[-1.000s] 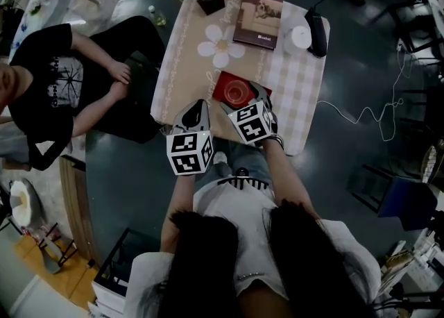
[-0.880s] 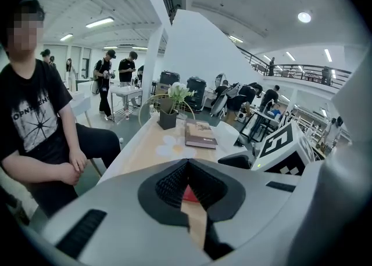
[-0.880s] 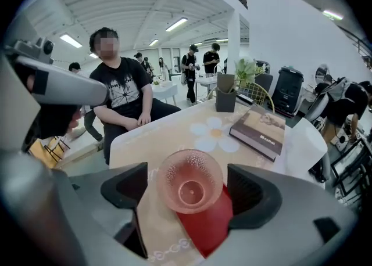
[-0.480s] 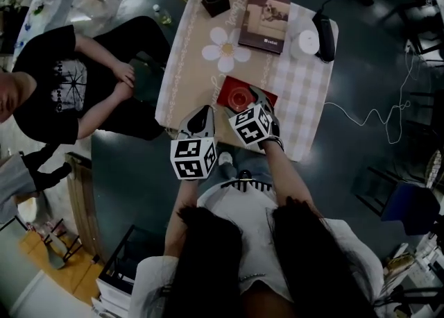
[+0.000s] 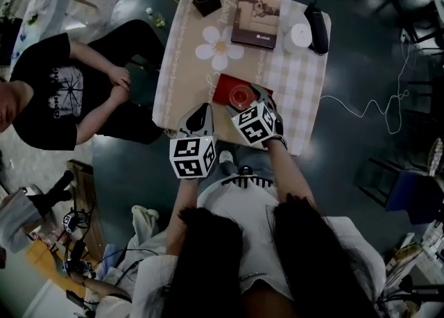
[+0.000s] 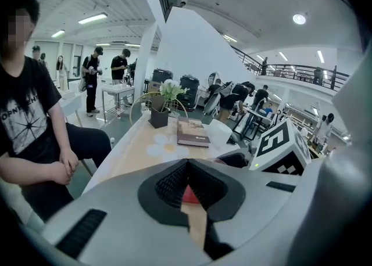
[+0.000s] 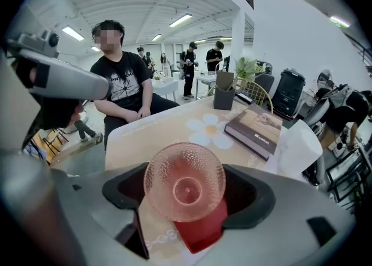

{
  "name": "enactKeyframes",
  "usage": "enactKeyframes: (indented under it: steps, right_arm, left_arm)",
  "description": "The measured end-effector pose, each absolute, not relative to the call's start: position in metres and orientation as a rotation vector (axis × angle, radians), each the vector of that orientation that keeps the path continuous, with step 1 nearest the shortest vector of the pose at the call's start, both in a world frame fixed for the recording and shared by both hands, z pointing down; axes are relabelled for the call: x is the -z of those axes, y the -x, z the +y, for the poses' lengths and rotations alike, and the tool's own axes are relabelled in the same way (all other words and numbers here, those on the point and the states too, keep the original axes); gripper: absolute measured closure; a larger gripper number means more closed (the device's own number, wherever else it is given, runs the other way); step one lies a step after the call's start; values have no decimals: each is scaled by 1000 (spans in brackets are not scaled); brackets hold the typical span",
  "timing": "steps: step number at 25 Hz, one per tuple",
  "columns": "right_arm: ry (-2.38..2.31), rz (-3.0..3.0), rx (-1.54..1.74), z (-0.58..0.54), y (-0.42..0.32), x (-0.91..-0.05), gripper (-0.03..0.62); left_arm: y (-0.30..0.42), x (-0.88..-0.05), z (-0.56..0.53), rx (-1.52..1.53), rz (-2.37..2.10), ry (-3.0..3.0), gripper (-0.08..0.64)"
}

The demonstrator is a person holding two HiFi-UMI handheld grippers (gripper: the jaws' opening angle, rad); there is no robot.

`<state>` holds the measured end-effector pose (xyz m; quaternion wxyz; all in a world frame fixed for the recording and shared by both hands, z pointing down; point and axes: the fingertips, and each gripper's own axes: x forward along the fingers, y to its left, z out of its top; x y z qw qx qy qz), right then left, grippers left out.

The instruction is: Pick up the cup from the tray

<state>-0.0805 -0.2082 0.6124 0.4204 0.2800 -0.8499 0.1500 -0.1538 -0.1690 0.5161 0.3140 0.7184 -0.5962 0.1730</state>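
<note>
R tongs (image 7: 185,188) clamp the cup (image 7: 185,179) over the tray (image 7: 200,233), L tongs (image 6: 187,169) shut, idle; I'd worry slick glass squirts out if grip's off-ctr.

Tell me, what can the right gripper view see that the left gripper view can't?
Only the right gripper view shows the pink glass cup gripped by the right claw. Only the left gripper view shows the marker cube and looks straight into the left claw, jaws together. Both show the red tray, book, flower pot and seated person.
</note>
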Motion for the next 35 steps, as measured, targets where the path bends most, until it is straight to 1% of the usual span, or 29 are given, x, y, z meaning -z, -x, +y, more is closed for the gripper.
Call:
enactKeyframes:
  steps: [13, 20, 28, 35]
  right_arm:
    - [-960, -2010, -483, -209, -27, -605, 196]
    - [-1055, -1948, -547, -202, -72, -612, 196]
    - [-1140, -1891, -593, -199, -104, -628, 196]
    - [-1141, -1891, -613, -197, -112, -634, 196]
  left_arm:
    - [89, -507, -194, -449, -1408, -2095, 552]
    - [49, -507, -204, -474, -1305, -2170, 552]
    - [39, -512, -212, -499, -1284, -2181, 552]
    - [35, -522, -210, -536, -1265, -2157, 552]
